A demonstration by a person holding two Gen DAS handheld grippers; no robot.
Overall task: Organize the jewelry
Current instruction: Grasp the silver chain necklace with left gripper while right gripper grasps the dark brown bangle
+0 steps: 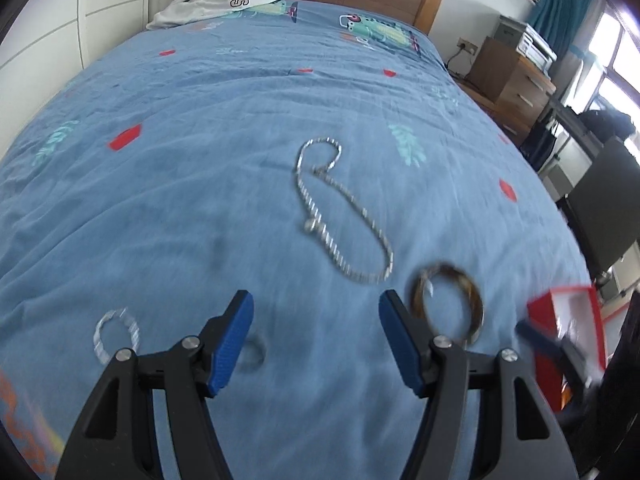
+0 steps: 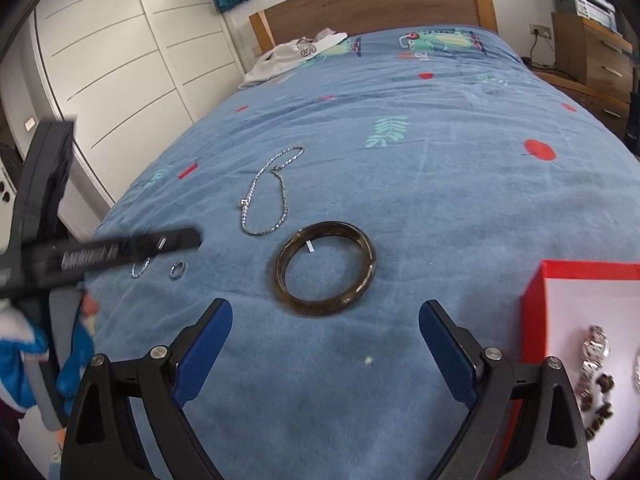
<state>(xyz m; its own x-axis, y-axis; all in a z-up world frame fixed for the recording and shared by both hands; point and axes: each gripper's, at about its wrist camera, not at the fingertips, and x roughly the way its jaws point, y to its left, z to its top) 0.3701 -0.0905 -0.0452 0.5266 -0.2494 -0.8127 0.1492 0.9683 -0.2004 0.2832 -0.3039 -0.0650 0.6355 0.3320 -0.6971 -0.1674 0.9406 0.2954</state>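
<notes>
On the blue bedspread lie a silver chain necklace (image 1: 334, 250) (image 2: 252, 188), a brown bangle (image 1: 452, 271) (image 2: 320, 307), a small clear bracelet (image 1: 98, 336) and a small ring (image 2: 177, 270). My left gripper (image 1: 316, 304) hovers open and empty, with the necklace ahead and the bangle just beyond its right finger. My right gripper (image 2: 324, 312) is open and empty, directly in front of the bangle. The left gripper (image 2: 192, 242) crosses the right wrist view as a blur and partly hides the small bracelet. The right gripper (image 1: 536, 334) shows blurred by the red box.
A red box (image 2: 536, 292) (image 1: 568, 292) with a white inside sits at the right, holding a silver bracelet (image 2: 596, 348) and dark beads (image 2: 600, 400). White clothing (image 2: 292, 56) lies by the wooden headboard. White wardrobes stand on the left, and a wooden nightstand (image 2: 592, 52) on the right.
</notes>
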